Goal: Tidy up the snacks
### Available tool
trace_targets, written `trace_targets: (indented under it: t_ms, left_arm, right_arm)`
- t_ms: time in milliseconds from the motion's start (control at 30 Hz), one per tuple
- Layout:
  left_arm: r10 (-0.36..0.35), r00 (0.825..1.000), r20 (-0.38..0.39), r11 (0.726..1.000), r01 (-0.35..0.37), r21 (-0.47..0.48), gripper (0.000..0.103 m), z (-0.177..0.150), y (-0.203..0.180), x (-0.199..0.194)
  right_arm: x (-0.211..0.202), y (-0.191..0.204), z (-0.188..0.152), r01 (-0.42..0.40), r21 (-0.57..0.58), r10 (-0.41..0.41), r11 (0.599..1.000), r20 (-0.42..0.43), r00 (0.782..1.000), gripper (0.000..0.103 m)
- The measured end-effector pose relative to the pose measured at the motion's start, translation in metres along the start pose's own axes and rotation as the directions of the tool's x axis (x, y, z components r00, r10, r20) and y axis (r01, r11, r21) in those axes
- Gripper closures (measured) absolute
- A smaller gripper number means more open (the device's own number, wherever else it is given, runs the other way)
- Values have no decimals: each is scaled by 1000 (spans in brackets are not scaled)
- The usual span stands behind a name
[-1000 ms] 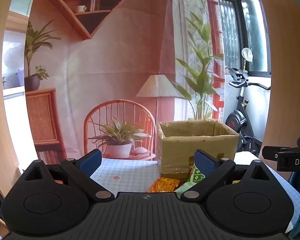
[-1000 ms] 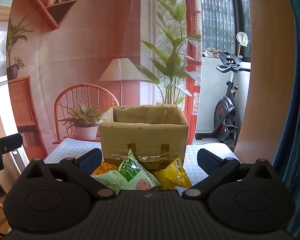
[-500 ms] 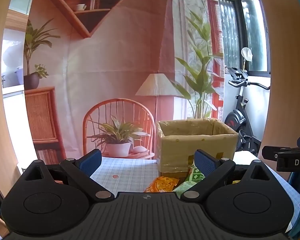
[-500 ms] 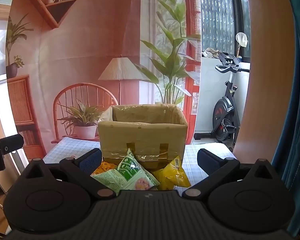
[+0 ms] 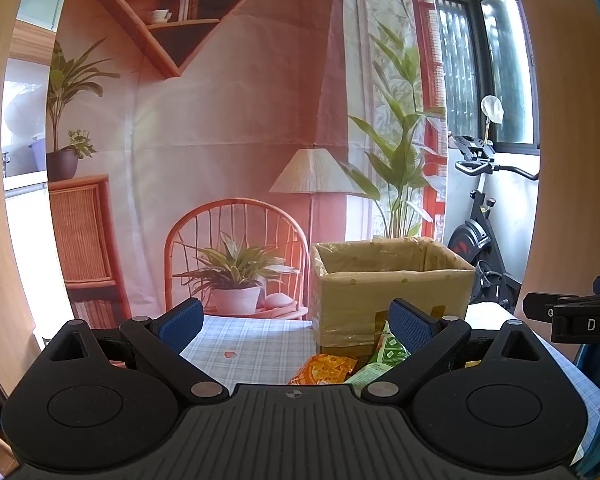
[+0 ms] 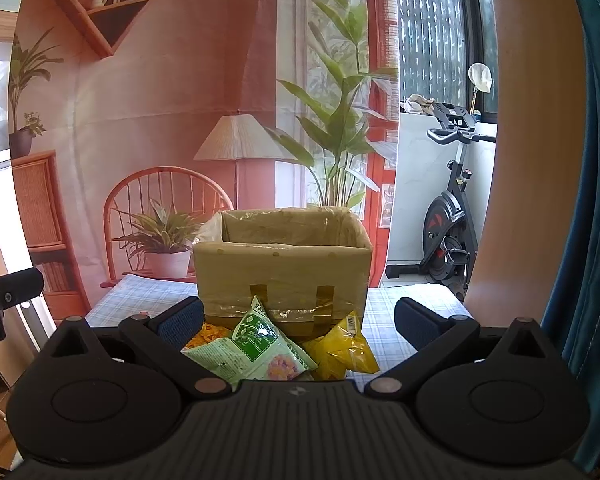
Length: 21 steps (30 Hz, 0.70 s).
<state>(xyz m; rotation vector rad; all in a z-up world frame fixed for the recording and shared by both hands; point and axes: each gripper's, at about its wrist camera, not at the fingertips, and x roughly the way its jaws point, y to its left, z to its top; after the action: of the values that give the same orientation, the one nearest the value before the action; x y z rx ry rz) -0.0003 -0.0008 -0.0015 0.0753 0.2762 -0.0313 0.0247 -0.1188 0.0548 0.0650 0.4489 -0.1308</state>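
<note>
An open cardboard box stands on the checked tablecloth. Against its front lie three snack packets: a green one, a yellow one and an orange one partly hidden behind my left finger. My right gripper is open just short of them, holding nothing. In the left wrist view the box sits to the right, with the orange packet and the green packet low in front. My left gripper is open and empty, left of the packets.
A printed backdrop with a chair, plant and lamp hangs behind the table. An exercise bike stands at the right beyond the table edge. The other gripper's body shows at the right edge of the left wrist view. A teal curtain hangs at far right.
Both views have shifted only slightly; the box and packets sit a touch lower and nearer in the right wrist view. Both grippers remain open.
</note>
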Motion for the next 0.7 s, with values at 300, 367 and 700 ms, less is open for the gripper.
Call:
trace_targets:
  t_ms: [300, 367, 700]
  left_arm:
    - [-2, 1000, 2, 1000, 2, -1, 3, 0, 1, 1]
    - [-2, 1000, 1, 1000, 2, -2, 3, 0, 0, 1]
    - [-3, 1000, 2, 1000, 3, -4, 3, -1, -1, 1]
  right_arm:
    - [0, 0, 0, 0, -1, 0, 1000, 0, 1000, 0]
    - [0, 0, 0, 1, -1, -1, 1000, 0, 1000, 0]
    - [-1, -2, 1, 3, -2, -3, 1000, 3, 1000, 0]
